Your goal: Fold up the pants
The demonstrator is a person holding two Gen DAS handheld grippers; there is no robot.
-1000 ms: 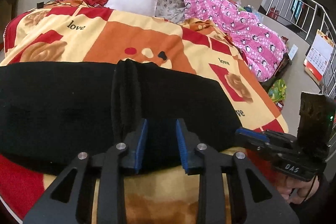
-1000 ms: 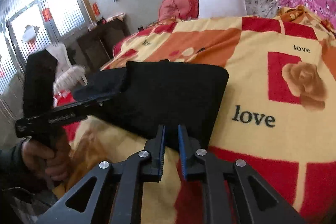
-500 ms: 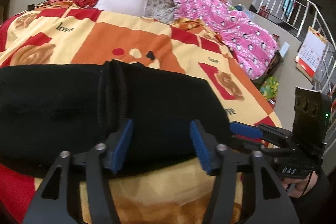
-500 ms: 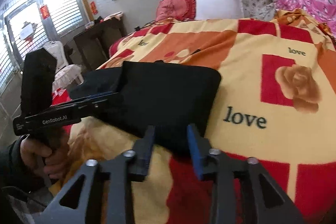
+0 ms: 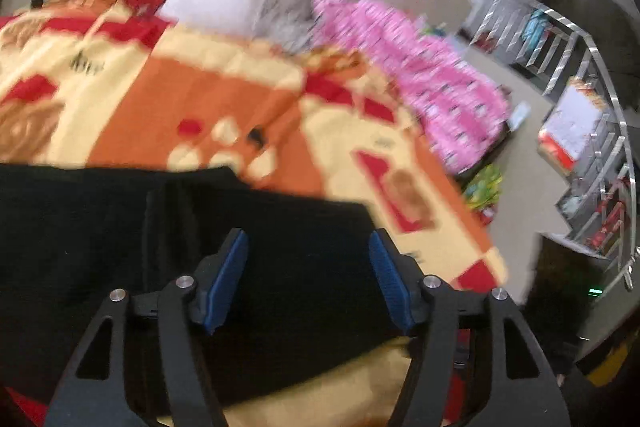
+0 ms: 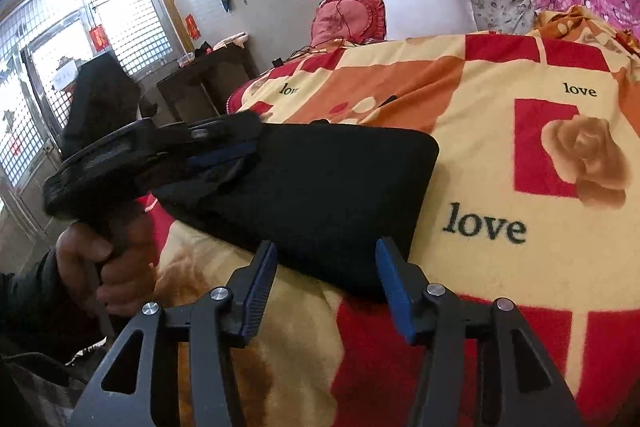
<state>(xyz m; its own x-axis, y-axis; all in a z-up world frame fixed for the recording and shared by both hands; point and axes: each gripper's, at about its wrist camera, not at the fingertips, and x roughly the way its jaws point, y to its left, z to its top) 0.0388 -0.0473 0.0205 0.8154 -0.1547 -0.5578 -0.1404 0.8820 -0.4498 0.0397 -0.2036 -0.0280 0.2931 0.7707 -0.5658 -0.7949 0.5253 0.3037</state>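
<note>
Both grippers stood unclamped over the black pants, which lay folded flat on the patterned blanket near its front edge. Left gripper: jaws spread wide above the cloth. Right gripper: jaws opening, nothing pinched, the pants' near edge just beyond the fingertips.
</note>
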